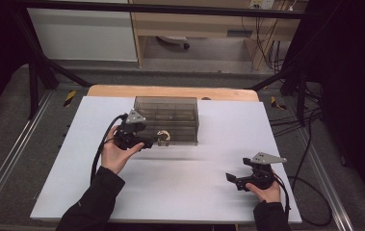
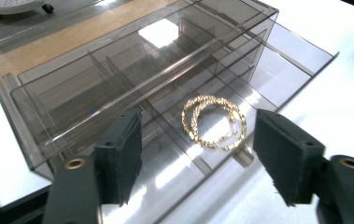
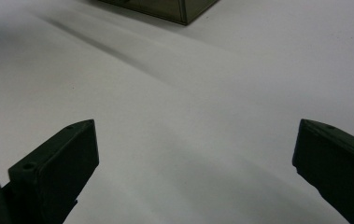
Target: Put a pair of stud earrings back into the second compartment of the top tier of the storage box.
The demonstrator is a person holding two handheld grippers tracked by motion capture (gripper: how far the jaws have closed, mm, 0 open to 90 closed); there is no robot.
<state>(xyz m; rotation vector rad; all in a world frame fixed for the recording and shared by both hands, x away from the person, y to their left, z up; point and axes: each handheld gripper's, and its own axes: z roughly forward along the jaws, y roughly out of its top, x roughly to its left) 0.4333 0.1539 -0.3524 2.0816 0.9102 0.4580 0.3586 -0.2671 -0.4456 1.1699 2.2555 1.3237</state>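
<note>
Two gold hoop earrings [image 2: 214,122] lie overlapping in a compartment of the pulled-out lower drawer [image 2: 240,116] of the smoky clear organiser box [image 1: 166,113]. Box sits at the far middle of the white bench [image 1: 180,192], drawer open toward the person.

Left gripper [image 1: 147,143]: just in front of the box, at the drawer's left front, held in the left hand [image 1: 115,154]. Jaws spread apart, nothing between them. In the left gripper view the earrings lie past the jaws, between them in the frame and closer to the right one, no contact. Earrings show from the high view as a small pale ring at the drawer front.

Right gripper [image 1: 232,179]: well apart from the box, off to its near right, close to the bench's front edge, in the right hand [image 1: 266,191]. Jaws wide open, empty, above bare bench. A corner of the box shows at the top of the right gripper view.

Upper tier of the box: dividers visible, contents cannot tell.
</note>
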